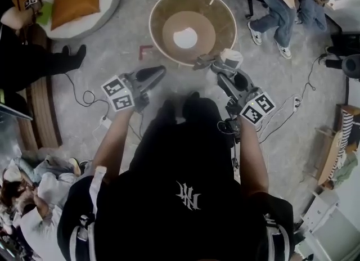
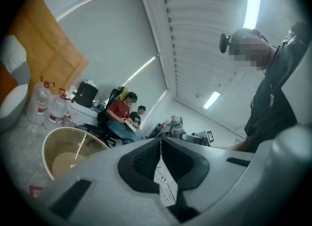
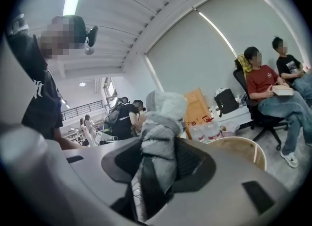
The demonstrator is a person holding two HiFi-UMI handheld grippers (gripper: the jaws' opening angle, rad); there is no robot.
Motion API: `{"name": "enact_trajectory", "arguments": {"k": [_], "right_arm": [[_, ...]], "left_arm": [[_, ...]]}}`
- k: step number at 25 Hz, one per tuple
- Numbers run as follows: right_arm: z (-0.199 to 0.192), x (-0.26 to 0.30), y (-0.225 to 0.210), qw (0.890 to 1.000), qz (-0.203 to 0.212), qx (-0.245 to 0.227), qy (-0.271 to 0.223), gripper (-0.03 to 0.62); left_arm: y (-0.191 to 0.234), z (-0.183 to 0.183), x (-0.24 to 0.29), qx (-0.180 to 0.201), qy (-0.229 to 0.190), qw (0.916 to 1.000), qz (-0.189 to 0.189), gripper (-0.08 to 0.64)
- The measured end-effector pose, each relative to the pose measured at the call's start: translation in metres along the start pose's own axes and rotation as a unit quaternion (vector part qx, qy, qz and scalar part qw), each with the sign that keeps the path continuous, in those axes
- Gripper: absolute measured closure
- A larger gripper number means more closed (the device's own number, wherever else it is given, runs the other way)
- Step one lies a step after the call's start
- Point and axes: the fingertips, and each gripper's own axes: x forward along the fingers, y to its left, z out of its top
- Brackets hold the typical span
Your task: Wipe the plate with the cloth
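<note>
Fuzzy grey cloth (image 3: 163, 122), smooth white plate (image 1: 185, 37)

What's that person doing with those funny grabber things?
A person stands over a big round tub on the floor, with a white plate lying in its bottom. The right gripper pinches a grey cloth near the tub's rim. The left gripper is shut and empty. No wiping yet.
</note>
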Motion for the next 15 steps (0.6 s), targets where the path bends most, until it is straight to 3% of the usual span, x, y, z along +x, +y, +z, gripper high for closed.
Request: {"name": "enact_trajectory", "arguments": {"k": [3, 7, 11, 13, 15], "right_arm": [[-0.009, 0.004, -0.028, 1.000, -0.009, 0.017, 0.014, 0.436], [-0.010, 0.045, -0.124, 0.998, -0.021, 0.046, 0.036, 0.436], [-0.039, 0.083, -0.217, 0.994, -0.020, 0.055, 0.087, 0.436], [-0.058, 0.102, -0.250, 0.991, -0.004, 0.065, 0.115, 0.436], [-0.079, 0.126, -0.283, 0.987, 0.017, 0.078, 0.140, 0.436]], "left_arm": [[0.027, -0.020, 0.012, -0.024, 0.017, 0.9994, 0.019, 0.551], [0.114, -0.033, 0.062, -0.047, 0.047, 0.9957, 0.064, 0.548], [0.213, -0.061, 0.103, -0.096, 0.051, 0.9831, 0.147, 0.528], [0.258, -0.075, 0.121, -0.107, 0.062, 0.9757, 0.181, 0.457], [0.304, -0.087, 0.138, -0.113, 0.070, 0.9702, 0.203, 0.462]]}}
